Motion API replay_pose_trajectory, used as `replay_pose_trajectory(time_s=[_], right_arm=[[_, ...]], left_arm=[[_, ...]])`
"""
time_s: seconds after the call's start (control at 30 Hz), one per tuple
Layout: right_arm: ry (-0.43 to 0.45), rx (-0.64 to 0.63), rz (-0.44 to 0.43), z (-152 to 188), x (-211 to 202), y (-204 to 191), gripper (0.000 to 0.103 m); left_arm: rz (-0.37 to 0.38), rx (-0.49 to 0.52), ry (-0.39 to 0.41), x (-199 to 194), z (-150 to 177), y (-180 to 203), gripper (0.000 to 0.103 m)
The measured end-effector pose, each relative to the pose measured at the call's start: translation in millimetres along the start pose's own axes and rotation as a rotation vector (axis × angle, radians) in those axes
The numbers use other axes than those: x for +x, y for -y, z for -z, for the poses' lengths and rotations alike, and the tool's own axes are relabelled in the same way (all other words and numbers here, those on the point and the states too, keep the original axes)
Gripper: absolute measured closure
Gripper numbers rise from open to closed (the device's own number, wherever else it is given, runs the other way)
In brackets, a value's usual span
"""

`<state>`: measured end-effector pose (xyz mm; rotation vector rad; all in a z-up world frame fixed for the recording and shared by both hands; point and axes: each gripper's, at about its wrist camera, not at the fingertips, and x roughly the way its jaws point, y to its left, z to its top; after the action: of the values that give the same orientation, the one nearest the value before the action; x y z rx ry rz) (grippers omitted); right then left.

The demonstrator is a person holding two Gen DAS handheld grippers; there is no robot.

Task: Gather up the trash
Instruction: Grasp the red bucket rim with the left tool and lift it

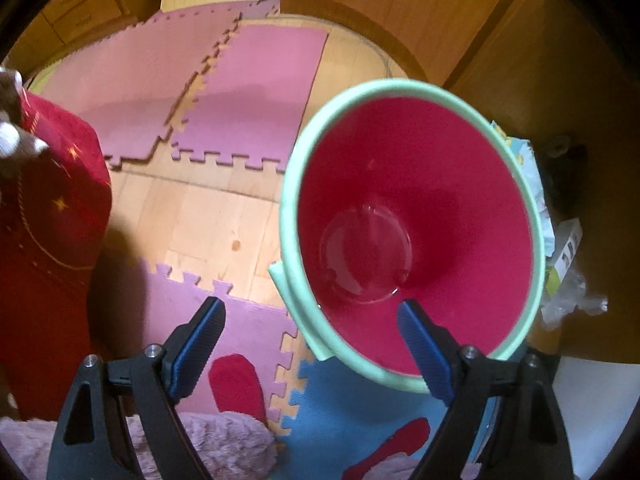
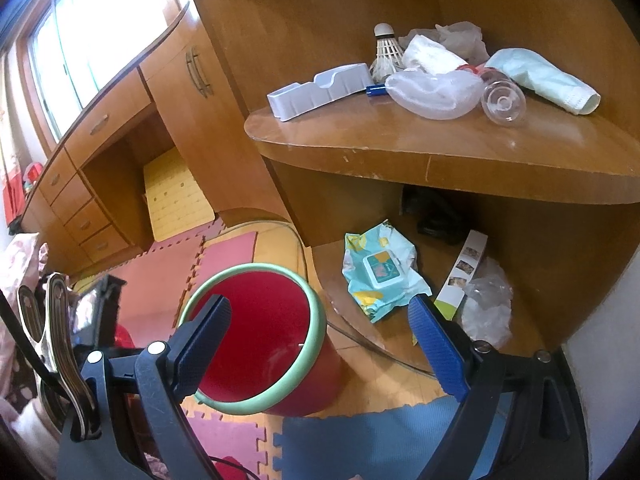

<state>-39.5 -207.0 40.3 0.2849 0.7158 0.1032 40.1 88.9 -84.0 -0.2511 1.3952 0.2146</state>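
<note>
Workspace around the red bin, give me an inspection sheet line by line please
Surface: wooden floor with foam mats; corner shelf above a lower ledge.
Job's things: red bin with green rim, nearly empty; wet-wipe pack, small box and plastic wrap on the ledge.
Clutter: shuttlecock, white tray, clear bottle, face mask on the shelf.
Tongs: left tongs open; right tongs open; both empty.
Cables: thin line along the floor by the ledge, unclear.
Surroundings: wooden desk with drawers, window.
</note>
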Motion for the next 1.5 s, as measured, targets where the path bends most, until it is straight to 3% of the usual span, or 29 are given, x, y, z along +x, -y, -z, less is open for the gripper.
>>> replay_pose_trajectory(time_s=[0.37,0.43,0.53,0.63,0.9,1.13,1.5], right_arm=[[-0.01,-0.014,0.001,-1,3,-3,0.011],[-0.012,-0.015,0.002,0,4,-4,0.011],[-0.009,-0.014,0.0,0,3,-4,0.011],[-0.007,-0.015,-0.004,0,4,-5,0.011],[-0.019,-0.019,0.006,1,7,-5,0.011],[-0.02,-0.003,0.03,2,5,0,0.011],[0.026,-0.008,0.123,-26,-57,7,0.011]], left_arm=[[0.021,-0.037,-0.069,50,2,-2,0.014],[0.014,-0.031,-0.063,53,1,0,0.03],[-0.025,-0.021,-0.071,59,0,2,0.037],[-0.017,-0.043,-0.098,67,0,-2,0.048],[-0.023,-0.02,-0.126,77,2,1,0.064],[-0.035,0.029,-0.104,77,2,1,0.064],[-0.041,0.077,-0.091,77,0,-1,0.065]])
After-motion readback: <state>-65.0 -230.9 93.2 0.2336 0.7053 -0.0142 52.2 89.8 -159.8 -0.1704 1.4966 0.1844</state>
